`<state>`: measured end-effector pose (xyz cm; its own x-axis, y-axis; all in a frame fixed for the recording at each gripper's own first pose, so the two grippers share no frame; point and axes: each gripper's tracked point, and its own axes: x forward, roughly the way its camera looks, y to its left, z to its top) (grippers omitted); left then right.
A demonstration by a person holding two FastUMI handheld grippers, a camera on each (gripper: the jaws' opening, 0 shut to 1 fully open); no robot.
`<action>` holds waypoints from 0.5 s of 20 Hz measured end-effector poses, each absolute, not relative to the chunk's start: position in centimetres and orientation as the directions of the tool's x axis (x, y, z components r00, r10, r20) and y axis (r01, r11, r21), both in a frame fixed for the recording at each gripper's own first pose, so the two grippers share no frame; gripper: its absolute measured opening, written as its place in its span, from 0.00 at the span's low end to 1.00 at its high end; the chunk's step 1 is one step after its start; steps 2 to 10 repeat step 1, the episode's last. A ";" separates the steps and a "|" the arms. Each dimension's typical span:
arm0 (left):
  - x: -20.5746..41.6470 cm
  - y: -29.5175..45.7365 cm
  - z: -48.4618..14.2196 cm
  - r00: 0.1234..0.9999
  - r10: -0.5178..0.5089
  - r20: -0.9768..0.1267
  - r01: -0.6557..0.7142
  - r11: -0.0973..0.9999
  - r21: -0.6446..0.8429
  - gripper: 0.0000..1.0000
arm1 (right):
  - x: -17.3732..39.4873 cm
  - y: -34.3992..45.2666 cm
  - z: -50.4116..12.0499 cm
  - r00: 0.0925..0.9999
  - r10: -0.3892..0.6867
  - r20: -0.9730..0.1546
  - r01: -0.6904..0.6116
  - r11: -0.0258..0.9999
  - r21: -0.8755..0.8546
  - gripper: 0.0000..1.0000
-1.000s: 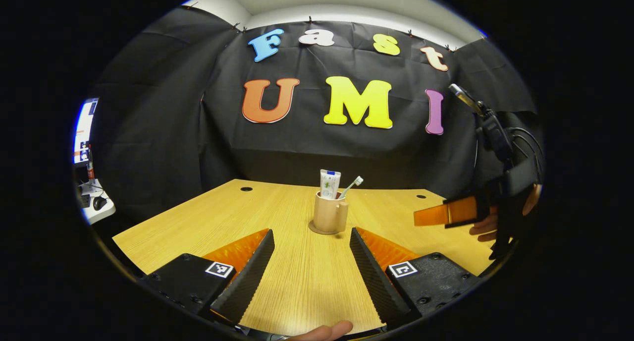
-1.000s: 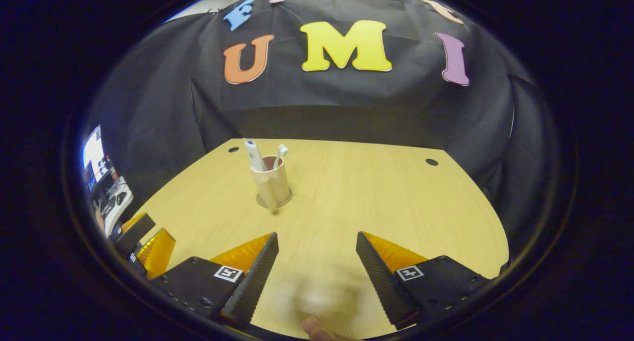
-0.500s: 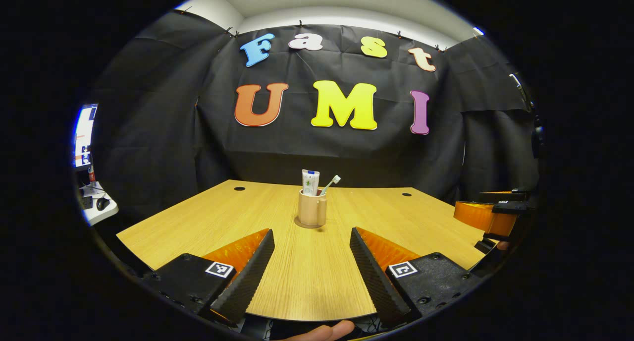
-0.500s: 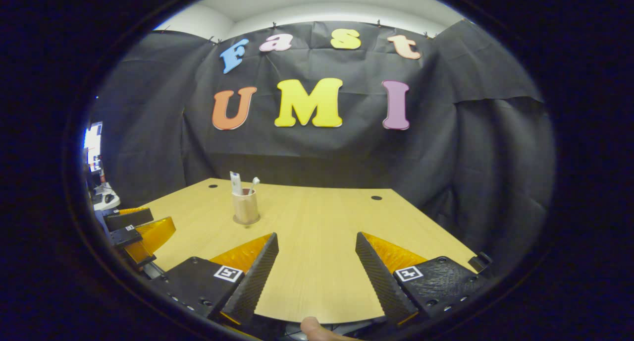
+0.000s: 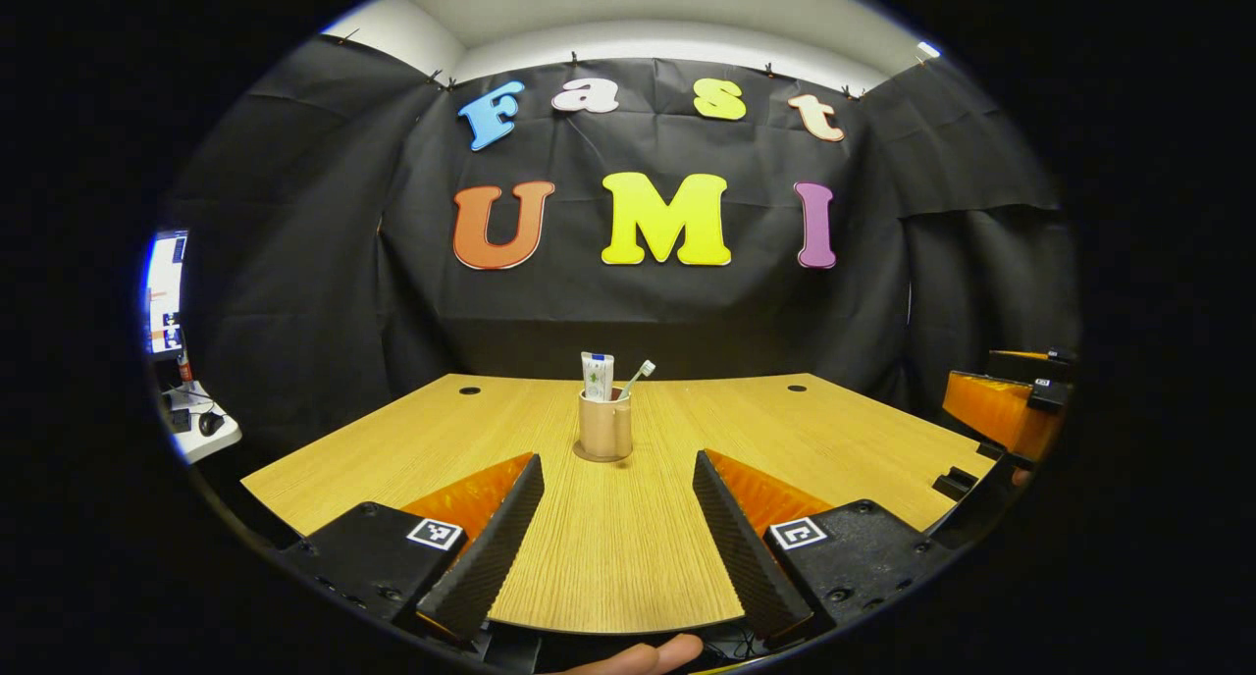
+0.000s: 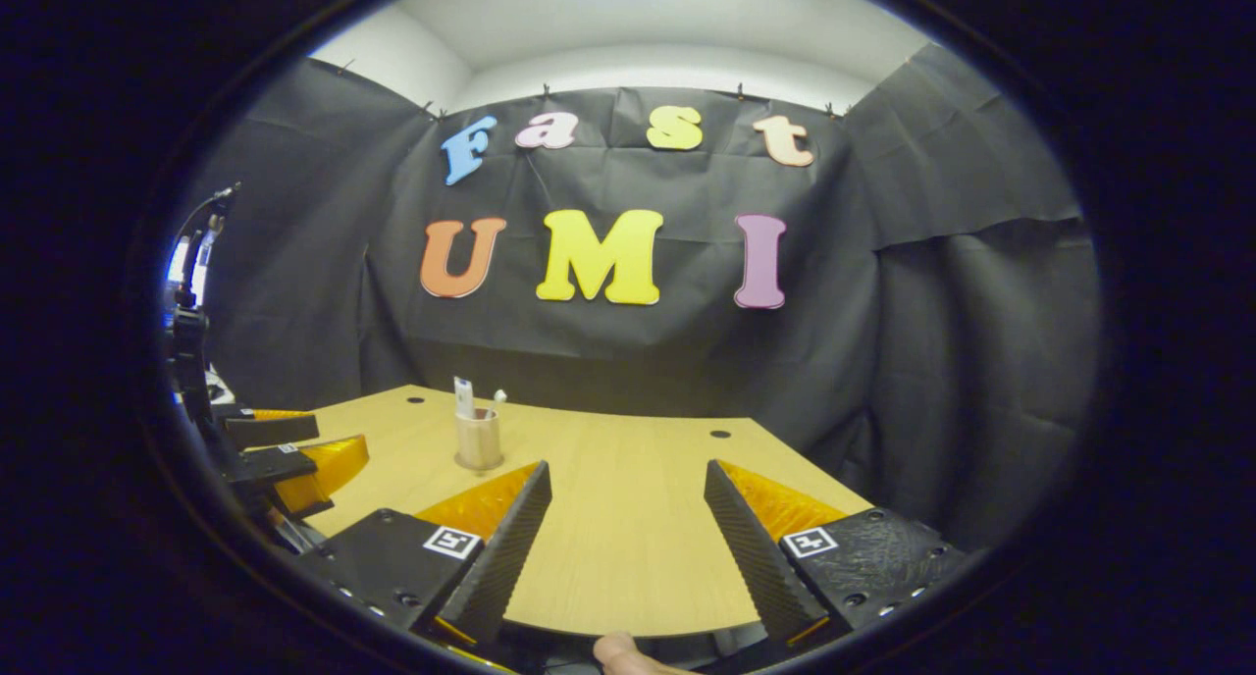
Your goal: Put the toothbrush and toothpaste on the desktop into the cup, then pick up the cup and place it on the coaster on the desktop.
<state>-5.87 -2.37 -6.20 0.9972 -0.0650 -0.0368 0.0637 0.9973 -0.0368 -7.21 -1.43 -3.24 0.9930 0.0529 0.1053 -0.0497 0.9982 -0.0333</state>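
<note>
- The left gripper (image 5: 618,533) hovers near the front edge of the desktop (image 5: 392,449), on the near side of the cup (image 5: 604,427) and well apart from it; its fingers stand wide apart with nothing between them.
- The toothpaste (image 5: 596,376) stands upright in the cup, on the left side of its mouth.
- The cup stands upright near the middle of the desktop, on the coaster (image 5: 589,454), whose rim shows around its base.
- The toothbrush (image 5: 637,376) leans out of the right side of the cup, head up.
- The right gripper (image 6: 628,543) hangs near the front edge too, to the right of the cup and well apart from it; its fingers are spread with only bare wood between them. The left gripper view catches it at the far right, well off from the cup.
- Judged from how things lie, every step looks done: both items are in the cup, and the cup is on the coaster. Nothing appears left but to keep both grippers clear.
</note>
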 end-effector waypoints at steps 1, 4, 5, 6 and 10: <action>-5.9 -2.3 -6.2 0.997 -0.065 -0.033 0.064 0.998 -0.029 0.98 | -7.2 -1.7 -3.4 0.994 0.044 0.102 -0.040 0.998 -0.042 0.96; -5.9 -2.3 -6.2 0.997 -0.065 -0.033 0.064 0.998 -0.029 0.98 | -7.2 -1.7 -3.4 0.994 0.044 0.102 -0.040 0.998 -0.042 0.96; -5.9 -2.3 -6.2 0.997 -0.065 -0.033 0.064 0.998 -0.029 0.98 | -7.2 -1.7 -3.4 0.994 0.044 0.102 -0.040 0.998 -0.042 0.96; -5.9 -2.3 -6.2 0.997 -0.065 -0.033 0.064 0.998 -0.029 0.98 | -7.2 -1.7 -3.4 0.994 0.044 0.102 -0.040 0.998 -0.042 0.96; -5.9 -2.3 -6.2 0.997 -0.065 -0.033 0.064 0.998 -0.029 0.98 | -7.2 -1.7 -3.4 0.994 0.044 0.102 -0.040 0.998 -0.042 0.96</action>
